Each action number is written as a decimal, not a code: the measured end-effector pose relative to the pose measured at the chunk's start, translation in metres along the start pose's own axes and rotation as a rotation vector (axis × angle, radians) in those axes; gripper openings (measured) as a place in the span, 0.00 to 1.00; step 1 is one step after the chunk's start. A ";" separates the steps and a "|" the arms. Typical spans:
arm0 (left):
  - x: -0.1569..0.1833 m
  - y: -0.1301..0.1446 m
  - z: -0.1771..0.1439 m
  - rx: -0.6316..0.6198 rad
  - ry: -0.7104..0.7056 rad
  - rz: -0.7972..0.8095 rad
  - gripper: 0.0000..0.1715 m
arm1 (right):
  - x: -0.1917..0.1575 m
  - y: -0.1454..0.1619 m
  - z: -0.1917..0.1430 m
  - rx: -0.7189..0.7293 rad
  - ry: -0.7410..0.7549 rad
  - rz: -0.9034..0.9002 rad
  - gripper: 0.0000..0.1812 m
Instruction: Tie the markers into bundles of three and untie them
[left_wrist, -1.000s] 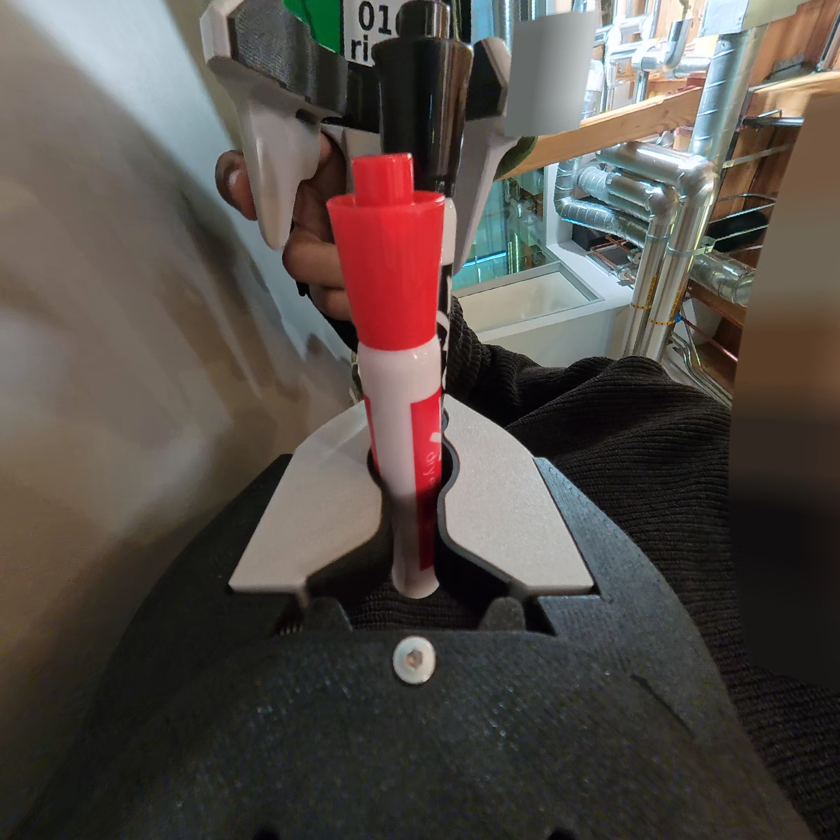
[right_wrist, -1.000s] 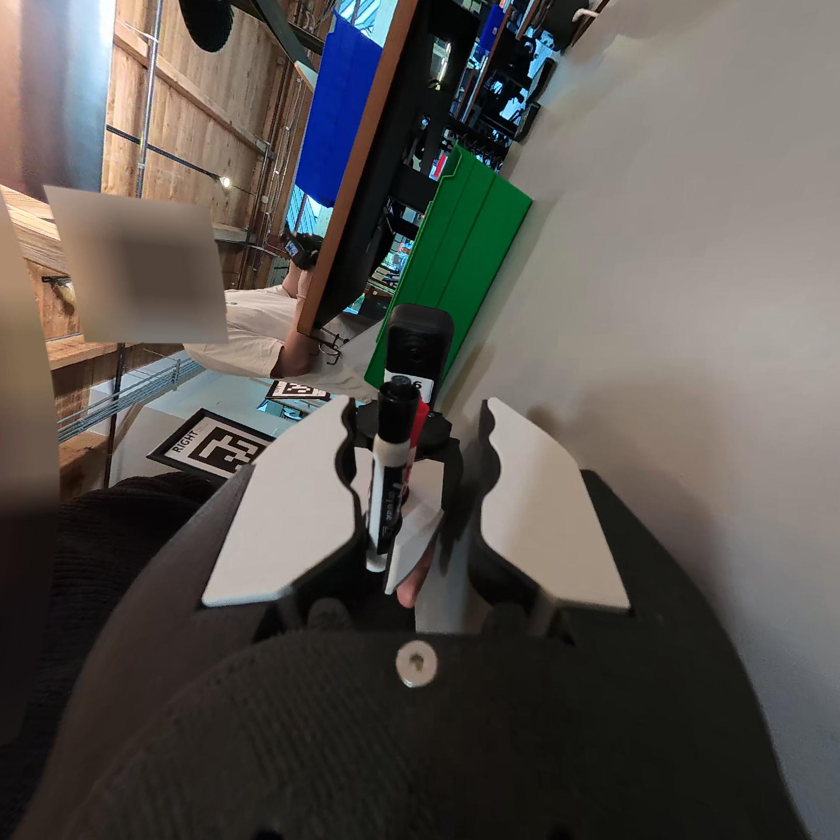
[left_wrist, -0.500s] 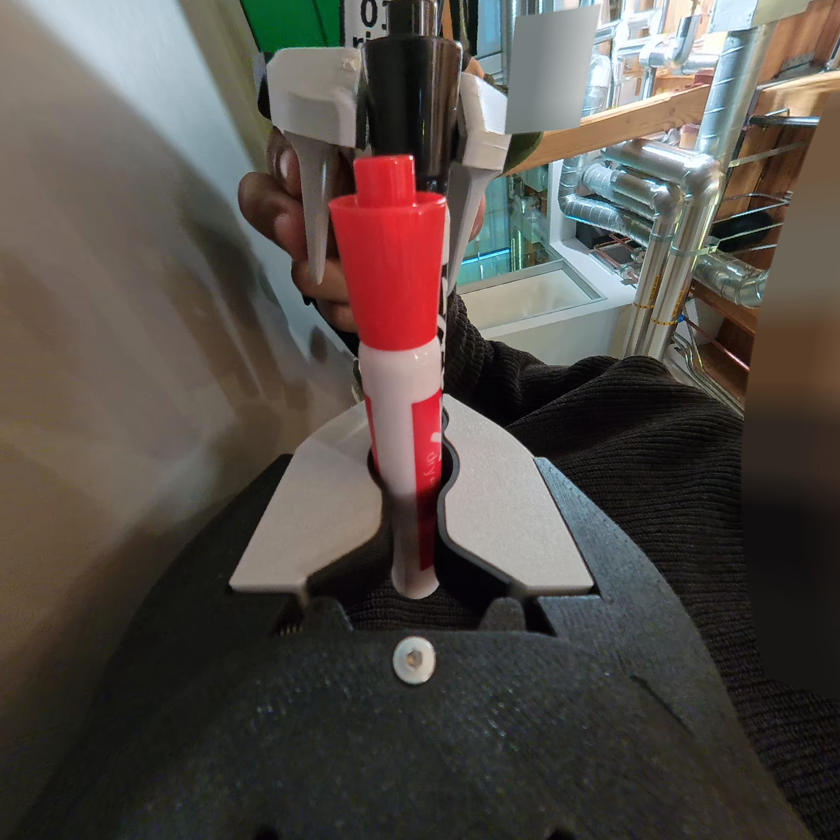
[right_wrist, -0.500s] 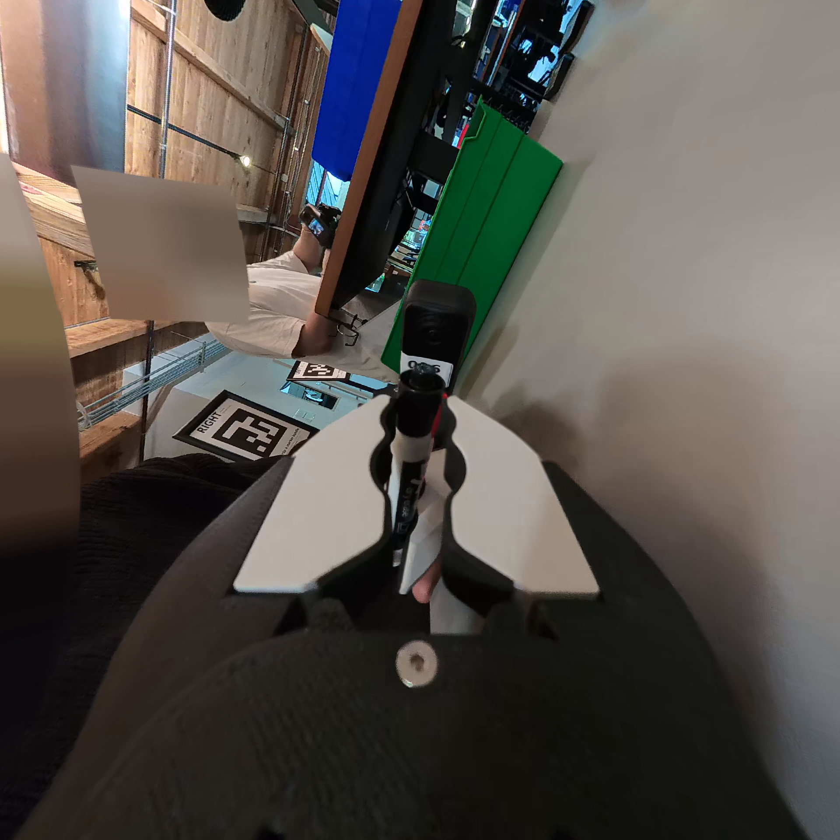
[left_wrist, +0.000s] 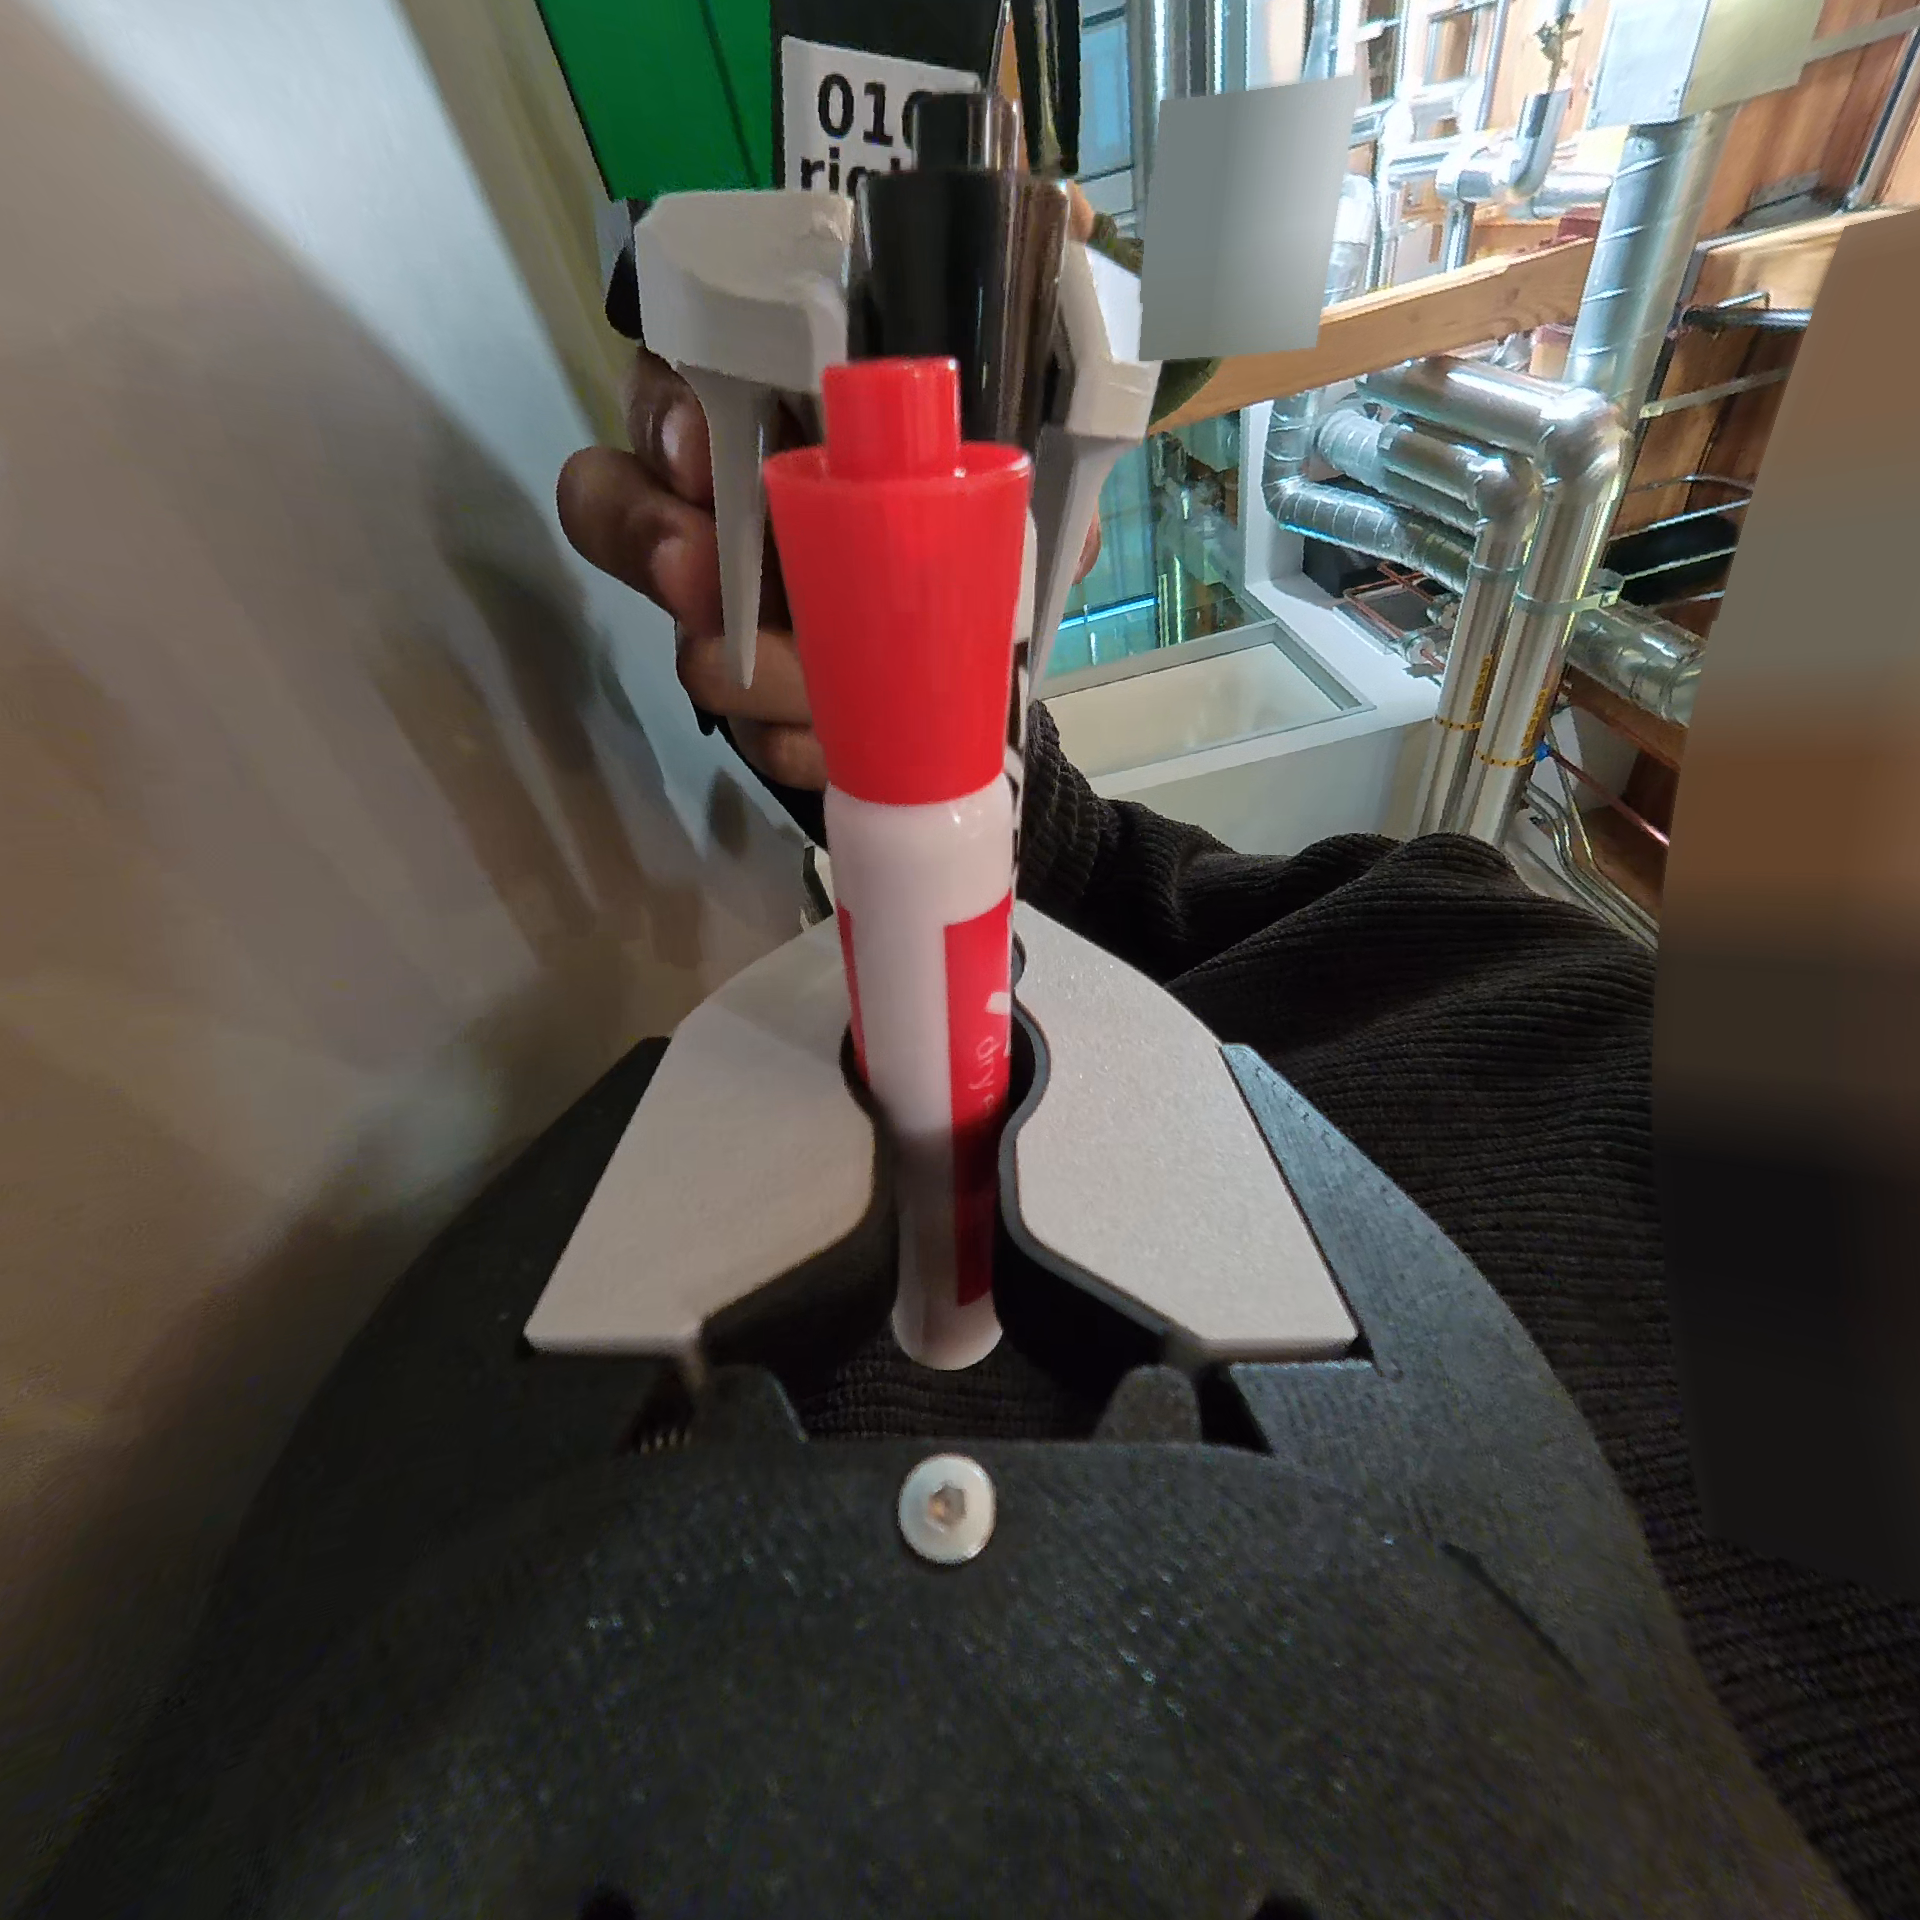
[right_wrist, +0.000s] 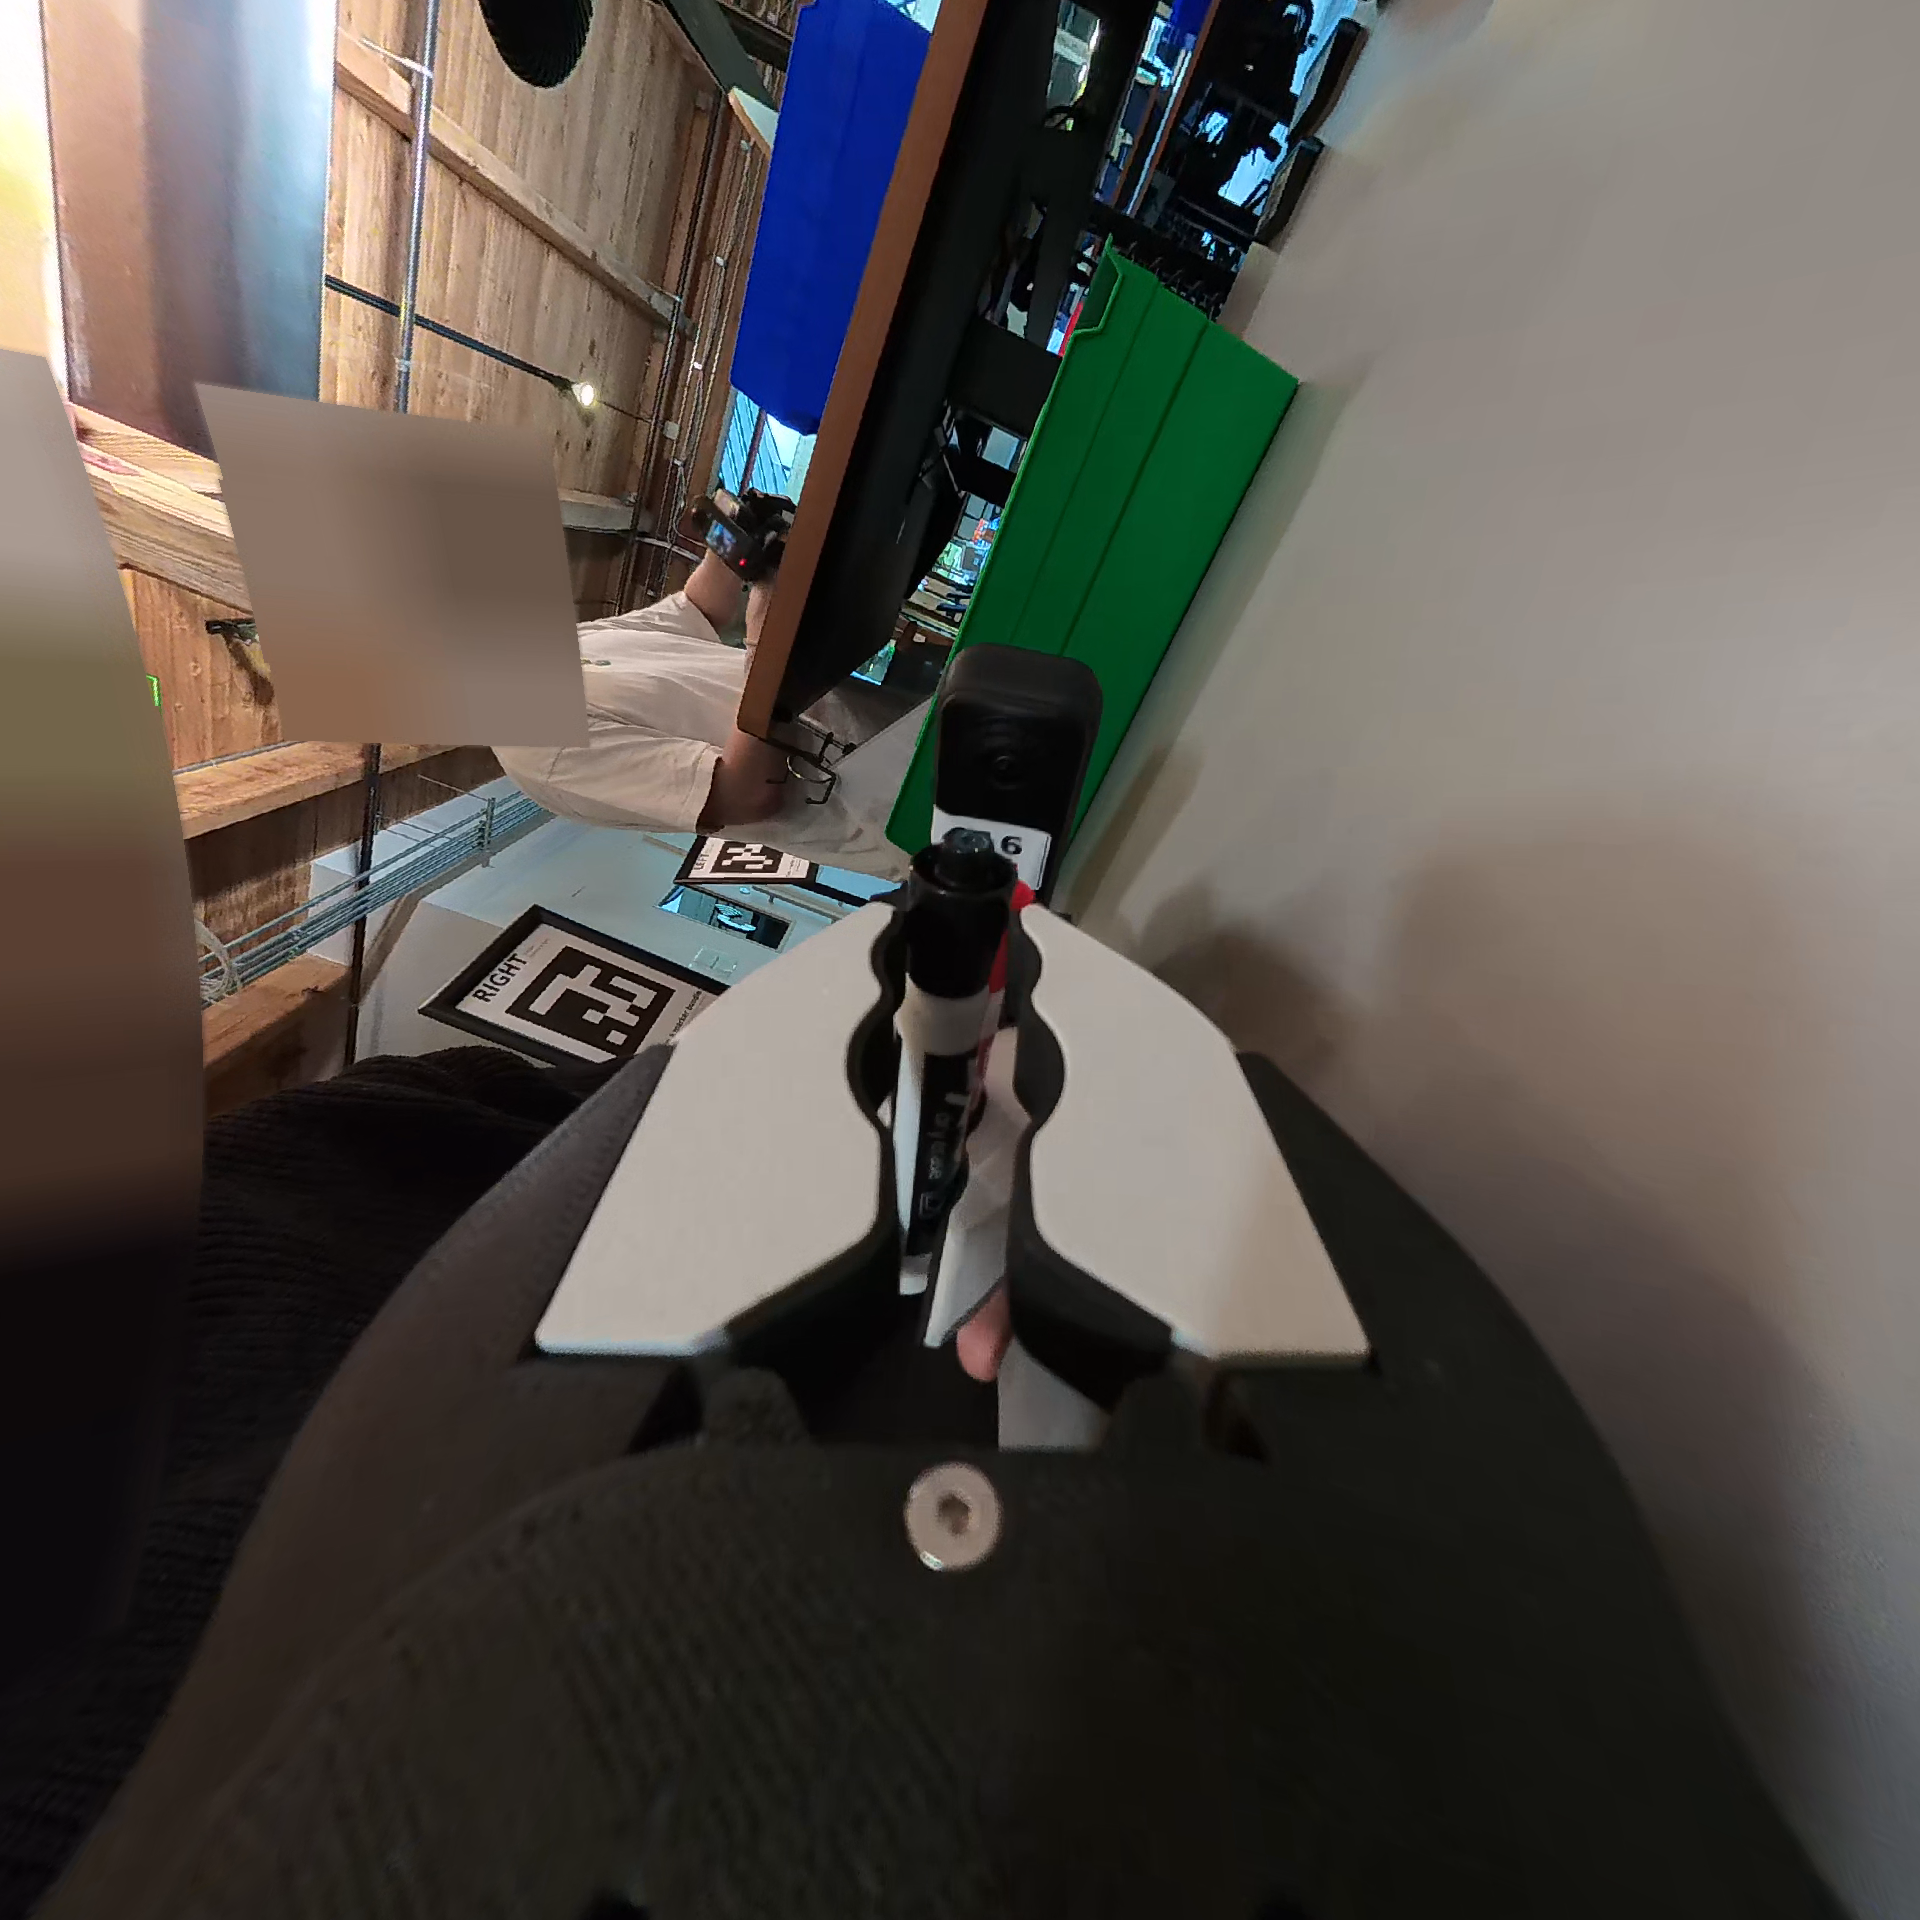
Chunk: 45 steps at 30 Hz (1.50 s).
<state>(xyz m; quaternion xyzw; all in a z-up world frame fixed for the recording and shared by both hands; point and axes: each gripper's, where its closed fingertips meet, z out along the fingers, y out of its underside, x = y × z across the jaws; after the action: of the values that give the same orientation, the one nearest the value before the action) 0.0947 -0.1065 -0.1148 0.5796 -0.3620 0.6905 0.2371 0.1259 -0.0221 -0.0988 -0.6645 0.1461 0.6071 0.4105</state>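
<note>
left tongs (left_wrist: 940, 1049) clamped tight on red marker (left_wrist: 914, 831) | right tongs (right_wrist: 956, 1039) pinched round black marker (right_wrist: 940, 1029) | markers side by side, caps opposed

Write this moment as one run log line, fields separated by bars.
left gripper: shut on red marker | right gripper: shut on black marker

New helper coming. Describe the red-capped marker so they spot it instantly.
In the left wrist view, find the left gripper, shut low in the picture. The red-capped marker stands up from it. A black-capped marker sits just behind; only this one has a bright red cap.
</note>
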 end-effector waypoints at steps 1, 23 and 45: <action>0.000 0.000 0.000 0.000 -0.001 0.001 0.08 | 0.000 0.001 0.001 -0.004 0.000 0.001 0.10; -0.001 -0.003 -0.002 0.017 -0.002 -0.004 0.08 | 0.001 0.015 0.012 -0.037 0.001 0.021 0.10; -0.001 -0.002 -0.001 0.008 -0.004 -0.009 0.08 | 0.002 0.008 0.008 -0.002 -0.008 0.040 0.15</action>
<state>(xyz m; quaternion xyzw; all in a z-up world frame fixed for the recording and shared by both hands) 0.0960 -0.1041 -0.1158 0.5838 -0.3569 0.6897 0.2371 0.1149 -0.0204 -0.1035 -0.6596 0.1570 0.6178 0.3982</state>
